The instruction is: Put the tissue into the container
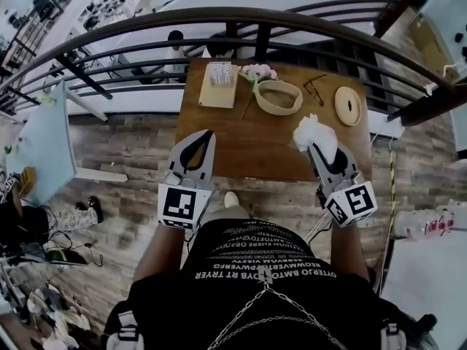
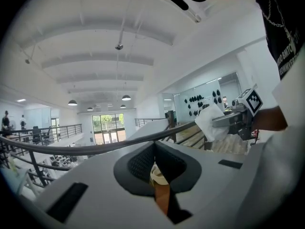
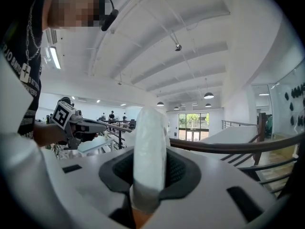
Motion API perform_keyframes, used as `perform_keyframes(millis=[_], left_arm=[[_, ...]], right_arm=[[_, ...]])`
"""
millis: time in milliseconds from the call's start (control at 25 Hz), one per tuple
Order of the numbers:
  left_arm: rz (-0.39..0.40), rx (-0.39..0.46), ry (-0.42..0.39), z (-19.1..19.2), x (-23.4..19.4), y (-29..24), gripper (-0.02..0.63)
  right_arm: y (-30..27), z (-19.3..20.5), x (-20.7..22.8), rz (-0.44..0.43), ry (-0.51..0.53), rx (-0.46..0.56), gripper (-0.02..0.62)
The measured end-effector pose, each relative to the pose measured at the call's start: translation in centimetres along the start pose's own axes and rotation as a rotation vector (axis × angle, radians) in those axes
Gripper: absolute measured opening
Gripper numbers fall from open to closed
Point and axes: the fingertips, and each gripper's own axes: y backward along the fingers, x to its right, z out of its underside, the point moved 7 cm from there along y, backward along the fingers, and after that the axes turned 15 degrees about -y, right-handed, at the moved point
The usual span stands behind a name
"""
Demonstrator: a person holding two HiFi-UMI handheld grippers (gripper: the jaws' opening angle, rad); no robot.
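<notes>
A crumpled white tissue (image 1: 312, 132) is pinched in my right gripper (image 1: 316, 149), held above the right part of the brown table (image 1: 241, 148). In the right gripper view the tissue (image 3: 149, 147) stands upright between the jaws and hides what lies beyond. The oval light-wood container (image 1: 278, 98) sits at the back middle of the table, apart from both grippers. My left gripper (image 1: 207, 135) hovers over the table's front left with its jaws together and nothing in them. Through its narrow gap I glimpse the container (image 2: 157, 174).
A flat tissue box (image 1: 219, 84) lies at the back left, with pink flowers (image 1: 258, 71) beside the container. Glasses (image 1: 314, 90) and a round wooden lid (image 1: 348, 106) lie at the back right. A dark railing (image 1: 241, 17) runs behind the table.
</notes>
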Motion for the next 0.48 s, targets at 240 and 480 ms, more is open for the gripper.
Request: perform_keyframes(millis=[240, 480], left_arm=[[0.027, 0.042, 0.017, 1.0, -3.1, -2.5, 0.025], [0.059, 0.045, 0.014, 2.1, -5.8, -3.8, 0.025]], right_arm=[[-3.8, -1.4, -0.3, 0.026, 0.027, 0.016, 0.115], [-7.1, -2.6, -1.3, 0.035, 0.046, 0.026, 0.115]])
